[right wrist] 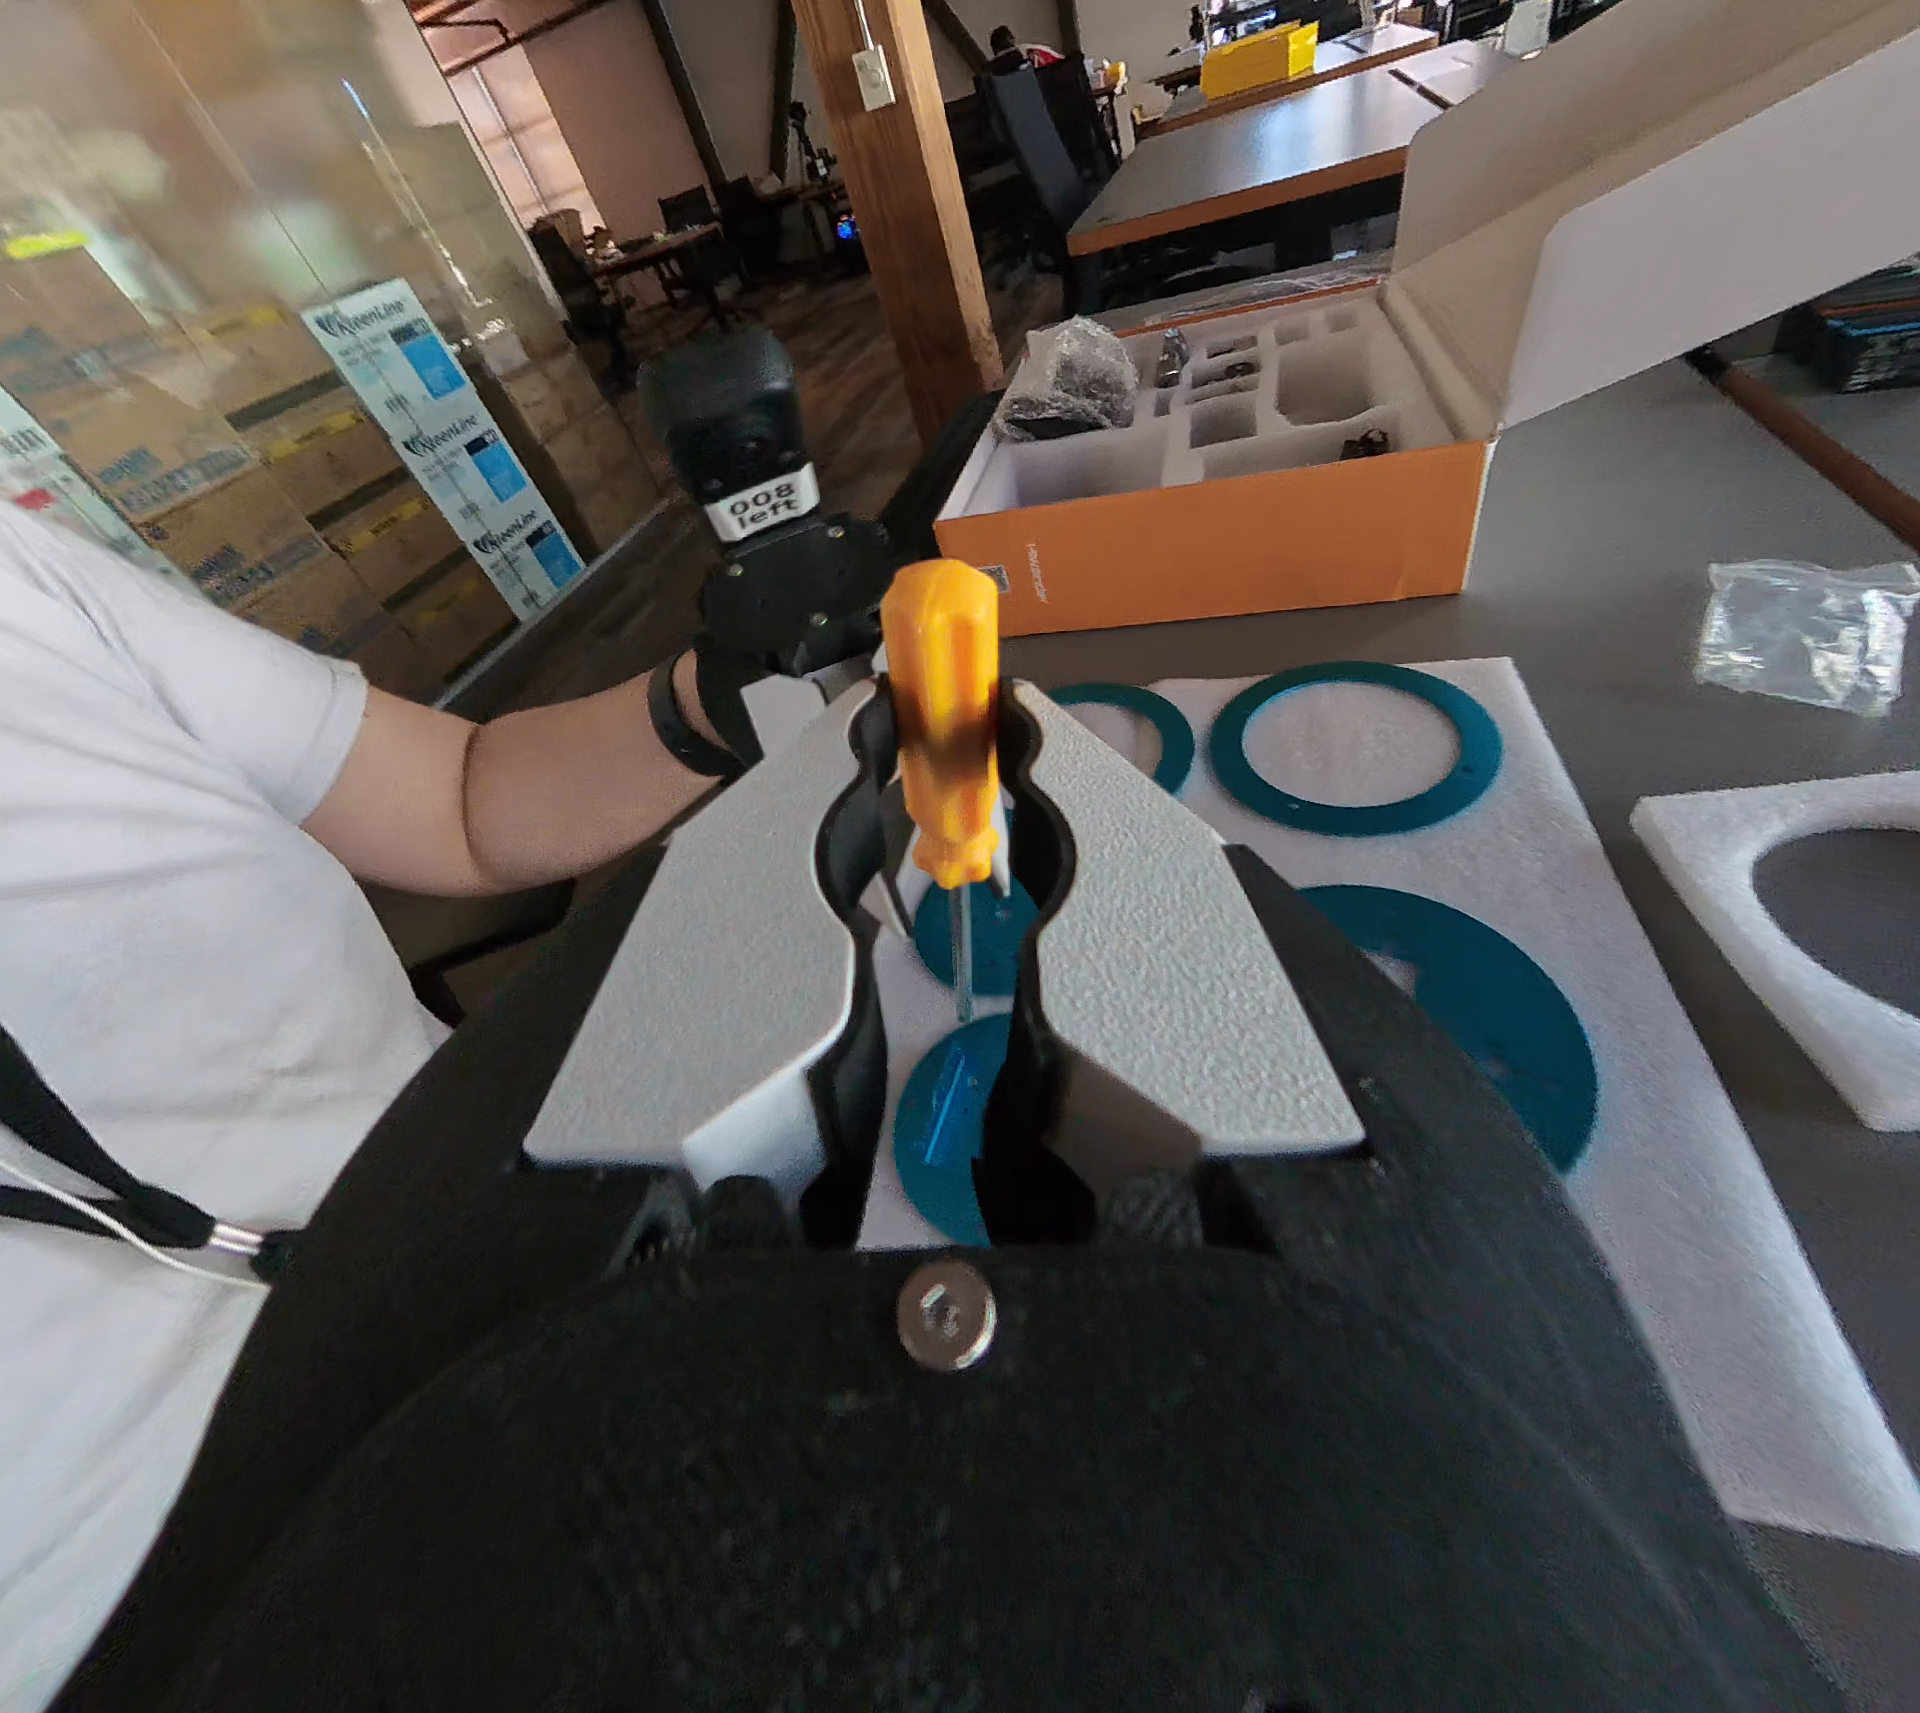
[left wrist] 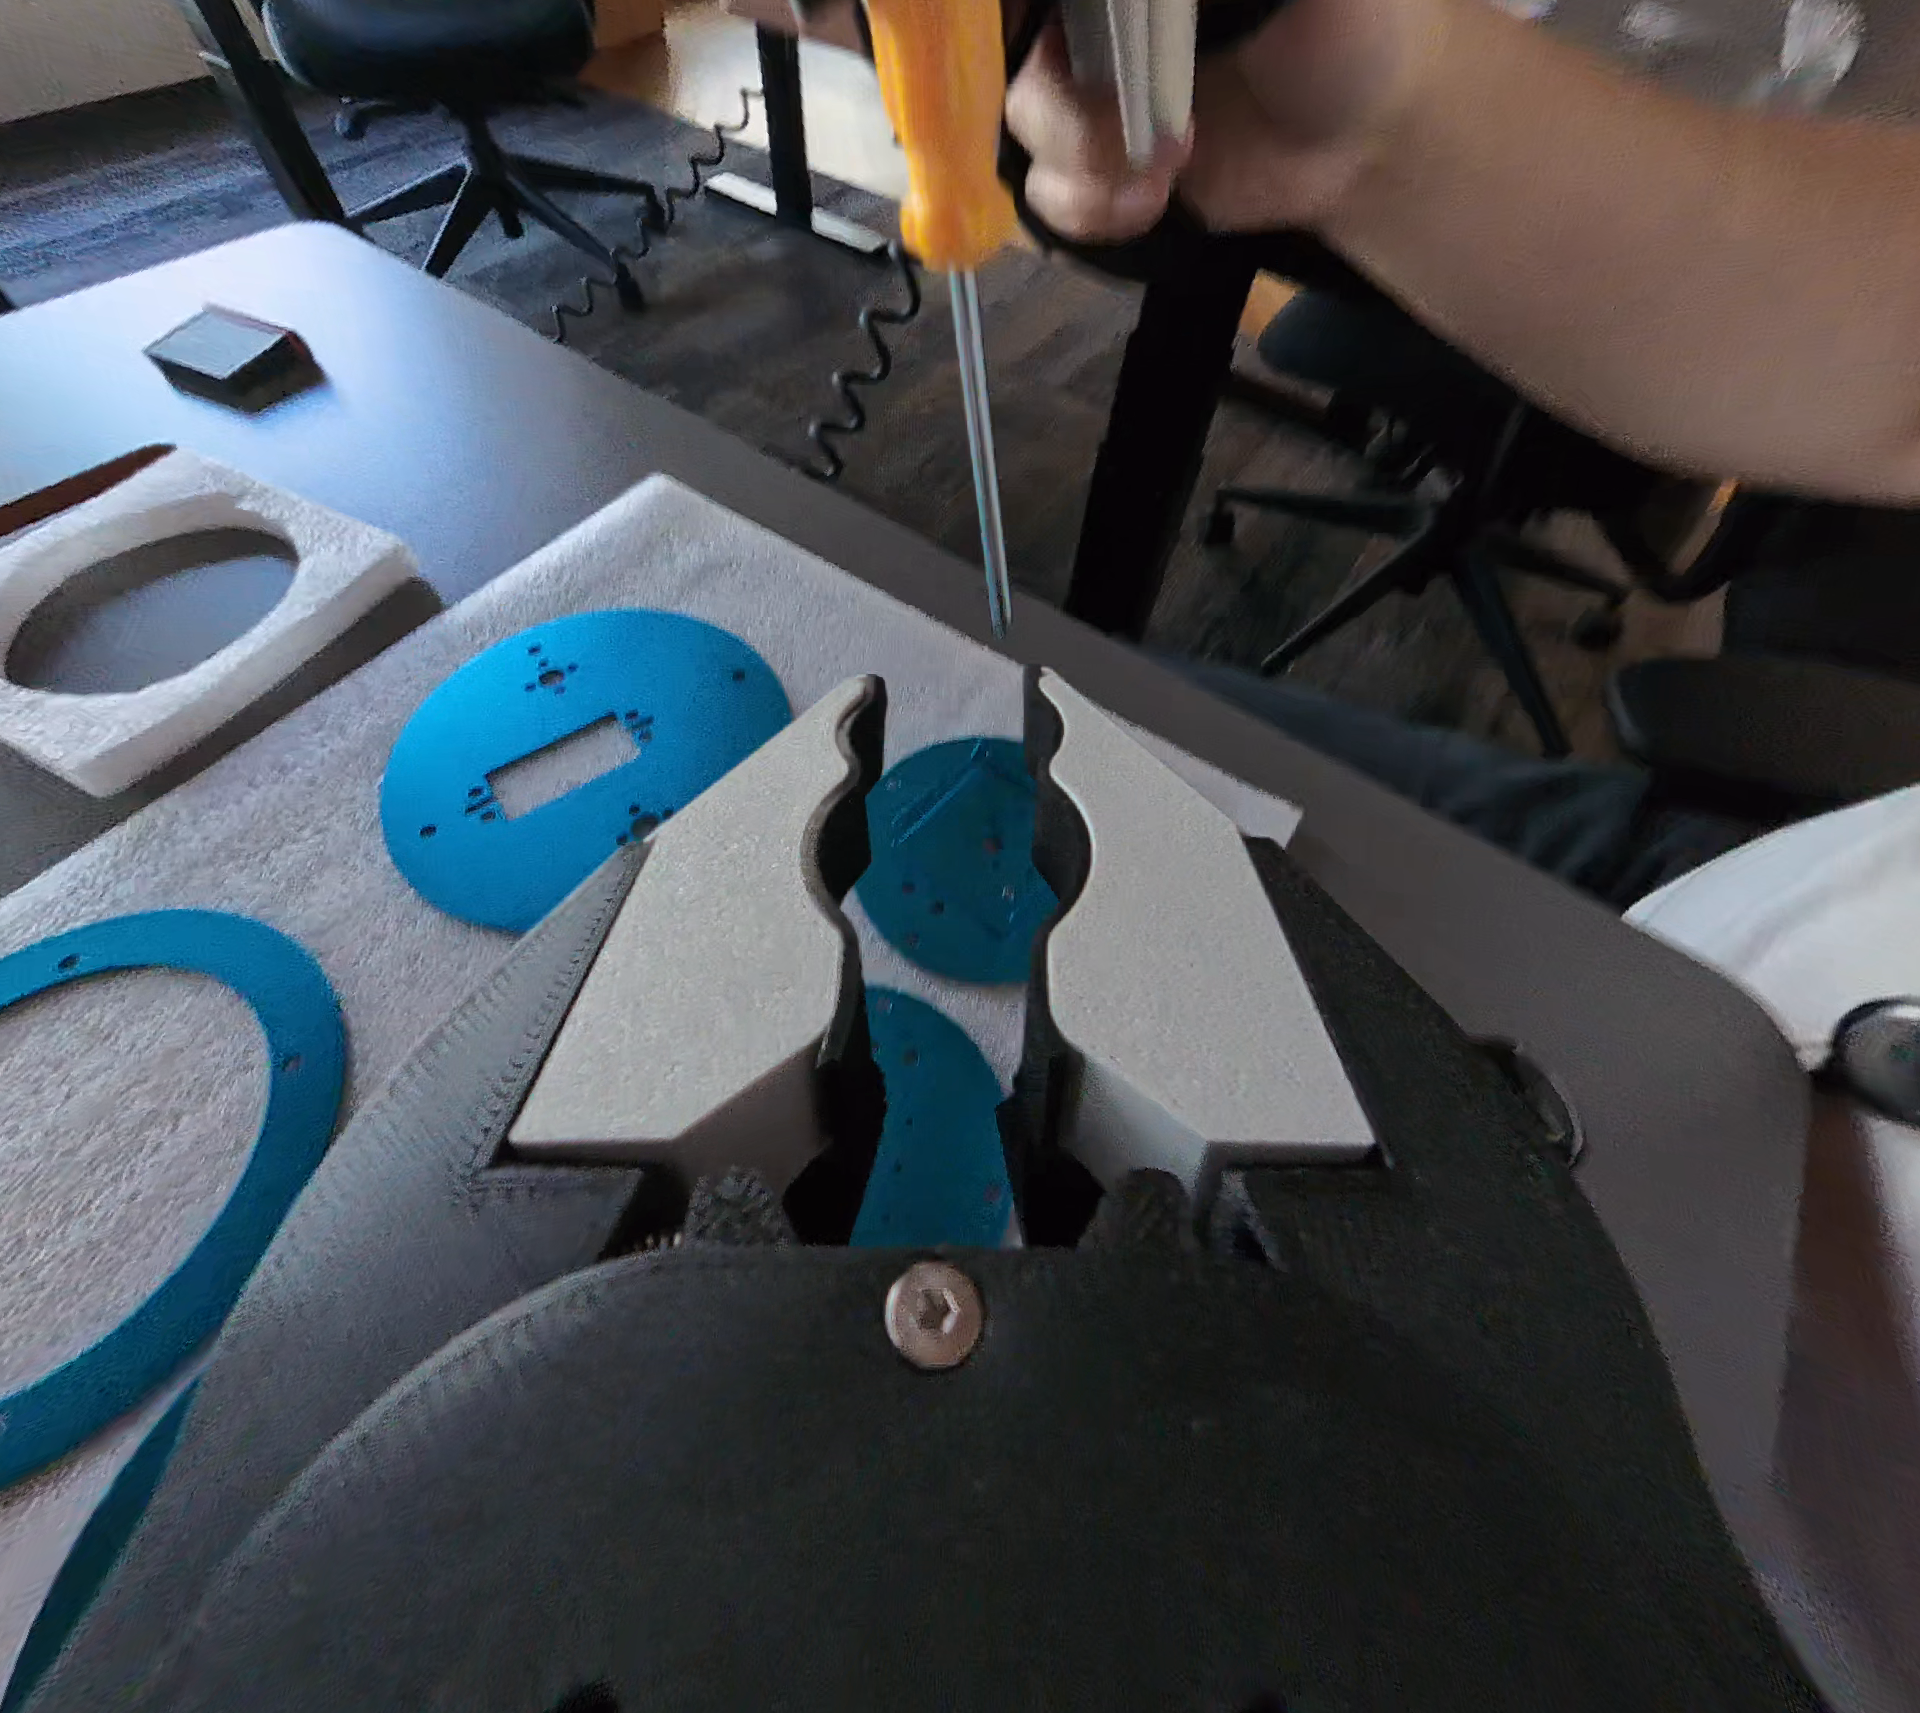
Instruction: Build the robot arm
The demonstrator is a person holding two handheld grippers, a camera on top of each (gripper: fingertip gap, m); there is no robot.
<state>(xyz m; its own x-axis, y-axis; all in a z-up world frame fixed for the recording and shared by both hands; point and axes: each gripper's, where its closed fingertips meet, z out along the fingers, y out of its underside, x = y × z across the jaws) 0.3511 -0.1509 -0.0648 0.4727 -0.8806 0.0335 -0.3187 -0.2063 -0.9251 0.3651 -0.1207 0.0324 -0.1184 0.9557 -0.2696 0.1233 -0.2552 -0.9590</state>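
Screwdriver (right wrist: 943, 728) clamped upright in right tongs (right wrist: 945, 707), above small blue disc (right wrist: 982, 946)

Both cameras ride close above the white foam sheet (left wrist: 665, 562), the left wrist view facing the table's edge and office chairs, the right wrist view facing the orange box (right wrist: 1226, 541), sharing the screwdriver (right wrist: 943, 728).

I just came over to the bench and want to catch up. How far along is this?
Already done: blue plates and rings lie spread on the white foam sheet, and the orange box stands open. In hand: the right gripper clamps an orange screwdriver, tip down above a small blue disc; the left gripper is open, empty. No plates are joined yet.
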